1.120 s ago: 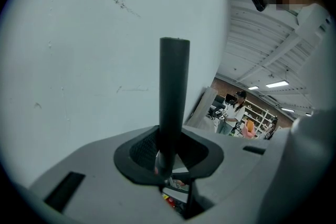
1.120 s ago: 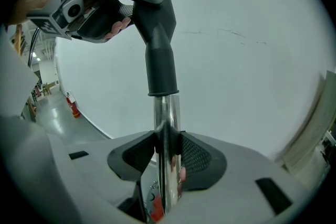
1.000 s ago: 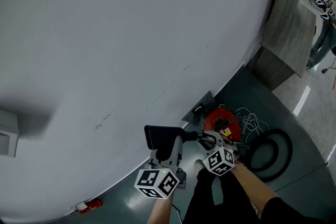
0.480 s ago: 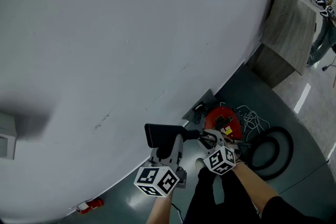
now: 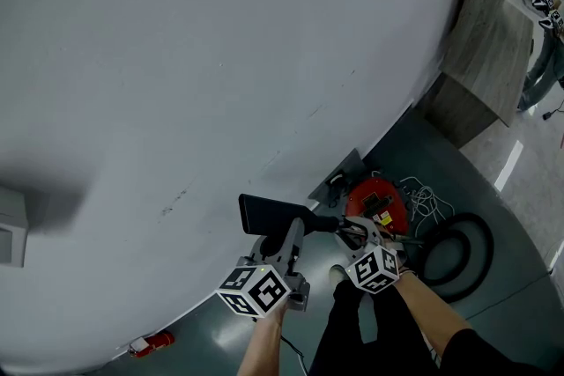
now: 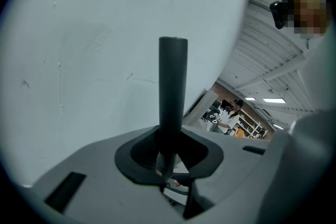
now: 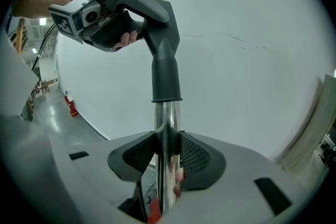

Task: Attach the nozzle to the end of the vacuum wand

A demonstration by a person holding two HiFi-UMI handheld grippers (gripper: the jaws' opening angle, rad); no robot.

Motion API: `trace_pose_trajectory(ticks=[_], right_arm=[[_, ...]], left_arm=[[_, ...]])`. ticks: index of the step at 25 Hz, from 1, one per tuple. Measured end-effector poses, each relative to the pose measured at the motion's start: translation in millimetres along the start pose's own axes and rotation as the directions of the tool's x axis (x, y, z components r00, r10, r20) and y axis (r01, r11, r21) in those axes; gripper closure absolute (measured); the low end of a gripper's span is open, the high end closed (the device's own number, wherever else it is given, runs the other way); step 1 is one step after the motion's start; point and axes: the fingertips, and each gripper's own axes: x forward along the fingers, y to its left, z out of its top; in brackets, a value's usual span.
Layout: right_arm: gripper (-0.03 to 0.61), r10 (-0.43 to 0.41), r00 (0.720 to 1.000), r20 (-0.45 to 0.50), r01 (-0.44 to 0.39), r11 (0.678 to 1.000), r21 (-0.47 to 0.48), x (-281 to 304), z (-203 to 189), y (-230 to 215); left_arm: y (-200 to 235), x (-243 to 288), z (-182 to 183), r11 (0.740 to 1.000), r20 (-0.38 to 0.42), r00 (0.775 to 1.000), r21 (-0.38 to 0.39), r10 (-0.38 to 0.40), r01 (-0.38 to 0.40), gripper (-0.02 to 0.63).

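The dark grey floor nozzle [image 5: 267,215] is held up in front of the white wall, and my left gripper [image 5: 292,235] is shut on its flat head. In the left gripper view the nozzle [image 6: 172,86] rises edge-on from between the pads of that gripper [image 6: 170,157]. My right gripper [image 5: 354,235] is shut on the chrome wand [image 7: 166,128], which runs up between its pads [image 7: 167,157]. The nozzle's dark collar [image 7: 167,81] sits over the wand's top end. Its bent neck [image 7: 157,18] leads up left to the left gripper [image 7: 113,29].
A red vacuum canister [image 5: 374,202] stands on the grey floor by the wall, with a coiled black hose [image 5: 454,251] and a white cord beside it. A wooden cabinet [image 5: 480,40] is at the far right. A small red fire extinguisher [image 5: 150,346] lies at the wall's foot.
My left gripper has rolled, so its marker cube shows a different face, and the nozzle head has shifted slightly left. The right gripper and wand have stayed put.
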Motion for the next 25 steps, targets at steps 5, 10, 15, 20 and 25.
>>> trace_pose_trajectory(ticks=[5, 10, 15, 20, 25], right_arm=[[0.425, 0.006, 1.0, 0.003, -0.006, 1.0, -0.007, -0.8, 0.2, 1.6], [0.425, 0.006, 1.0, 0.001, -0.006, 1.0, 0.002, 0.5, 0.4, 1.9], [0.424, 0.004, 1.0, 0.006, -0.004, 1.0, 0.005, 2.7, -0.2, 1.5], [0.42, 0.038, 0.999, 0.006, -0.038, 0.997, 0.061, 2.0, -0.1, 2.5], [0.407, 0.05, 0.998, 0.026, -0.052, 0.992, 0.115, -13.3, 12.5, -1.0]], left_arm=[[3.7, 8.8, -0.2, 0.999, -0.035, 0.999, -0.029, -0.031, 0.03, 0.529], [8.6, 10.8, -2.8, 0.998, -0.022, 0.999, -0.062, -0.027, 0.026, 0.529], [8.9, 10.6, -1.8, 0.998, 0.011, 0.999, -0.05, -0.036, 0.036, 0.528], [8.2, 9.4, -7.0, 1.0, -0.003, 1.0, 0.009, -0.019, 0.019, 0.48], [9.7, -3.9, -9.3, 1.0, 0.007, 1.0, -0.012, 0.001, -0.001, 0.46]])
